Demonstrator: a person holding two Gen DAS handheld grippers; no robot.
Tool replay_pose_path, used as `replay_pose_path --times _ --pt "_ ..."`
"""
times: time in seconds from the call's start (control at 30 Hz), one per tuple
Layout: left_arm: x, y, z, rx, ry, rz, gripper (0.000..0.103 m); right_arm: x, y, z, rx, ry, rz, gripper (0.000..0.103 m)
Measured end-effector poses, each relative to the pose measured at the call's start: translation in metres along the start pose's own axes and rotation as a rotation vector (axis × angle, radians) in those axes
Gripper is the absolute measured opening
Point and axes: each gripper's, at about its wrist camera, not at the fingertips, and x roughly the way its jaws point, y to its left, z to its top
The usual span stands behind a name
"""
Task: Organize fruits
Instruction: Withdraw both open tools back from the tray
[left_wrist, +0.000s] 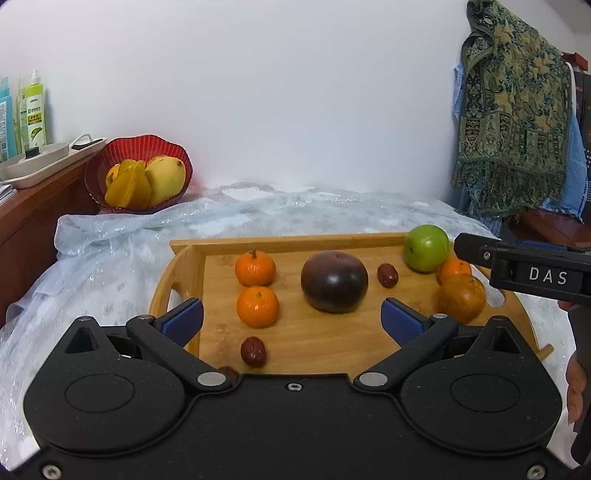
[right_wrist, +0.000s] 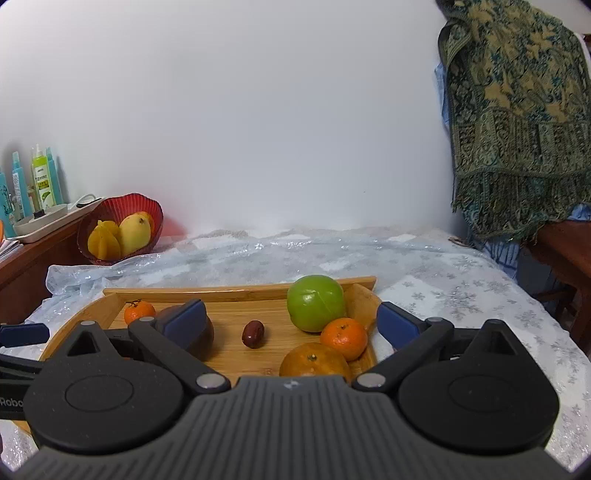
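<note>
Both tongs, left (left_wrist: 291, 314) and right (right_wrist: 291, 325), gape empty; the green apple (right_wrist: 316, 302) should be straddled squarely before closing.

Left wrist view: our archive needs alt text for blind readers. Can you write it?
An open left gripper hovers over a wooden tray holding small orange tangerines, a dark purple round fruit, a green apple and red-brown dates. Behind, a red bowl holds yellow fruit.
</note>
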Motion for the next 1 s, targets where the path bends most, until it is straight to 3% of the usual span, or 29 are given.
replay_pose_path --times 1.0 --pt "-0.042 0.005 -0.05 -0.028 0.006 0.019 0.102 -0.056 0.002 -0.068 0.058 0.011 -0.045 0.103"
